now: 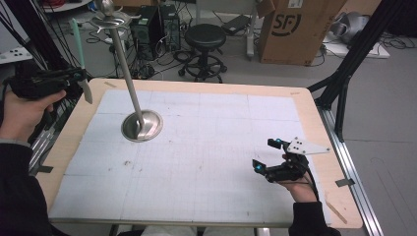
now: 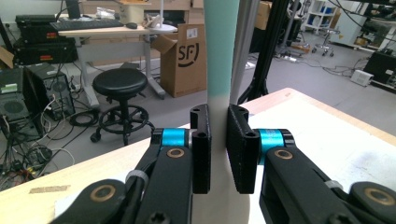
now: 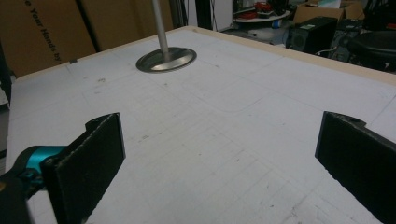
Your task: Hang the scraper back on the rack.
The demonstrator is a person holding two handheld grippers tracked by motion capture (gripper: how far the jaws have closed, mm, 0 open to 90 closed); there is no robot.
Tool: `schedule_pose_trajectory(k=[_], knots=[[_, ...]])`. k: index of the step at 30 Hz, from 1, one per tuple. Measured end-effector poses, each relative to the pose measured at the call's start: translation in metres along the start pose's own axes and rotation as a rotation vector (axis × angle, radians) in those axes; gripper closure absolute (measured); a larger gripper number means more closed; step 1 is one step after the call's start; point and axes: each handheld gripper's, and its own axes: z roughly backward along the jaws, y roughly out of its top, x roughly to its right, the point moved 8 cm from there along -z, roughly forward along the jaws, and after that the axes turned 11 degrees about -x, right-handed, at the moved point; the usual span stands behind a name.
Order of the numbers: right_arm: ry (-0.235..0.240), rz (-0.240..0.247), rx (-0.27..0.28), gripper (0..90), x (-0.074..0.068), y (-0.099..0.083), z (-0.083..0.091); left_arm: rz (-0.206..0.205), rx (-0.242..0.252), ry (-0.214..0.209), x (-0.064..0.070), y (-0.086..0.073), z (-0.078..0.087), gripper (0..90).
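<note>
Handling comes first with this one: the spatula in my left gripper looks light and stiff along its handle, so I judge it will not sag, but the smooth plastic could slip or swivel between flat pads if I swing it fast. I judge the best hold is where I have it now, on the pale section just below the colour change, with the long part balanced above the jaws. The left gripper view shows both black jaws pressed against the handle from either side, clenched on it, with the mint-green part rising straight up out of the grip.

In looks it is a slender tool, mint green in its upper part and off-white lower down, with a narrow pale end hanging below the gripper in the high view. It is held upright in the air over the table's far left corner, clear of the surface.

Just to its right stands the metal stand, a round steel base on the white mat with a thin pole leaning up to a small dish at the top. The spatula does not touch it.

My right gripper rests low at the near right of the mat, jaws spread wide apart with nothing between them.
</note>
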Motion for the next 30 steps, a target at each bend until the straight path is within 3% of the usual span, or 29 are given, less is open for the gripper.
schedule_pose_trajectory(k=[21,27,30], knots=[[0.001,-0.007,-0.013,0.6,0.000,-0.003,-0.001,-0.020,-0.010,-0.027,0.006,-0.001,-0.010,80.6],[-0.001,-0.001,-0.012,0.6,0.001,-0.003,-0.002,-0.011,-0.005,-0.016,0.009,-0.001,-0.015,80.6],[0.000,-0.001,-0.015,0.6,0.001,-0.003,-0.002,-0.018,0.009,0.009,0.010,-0.002,-0.019,79.7]])
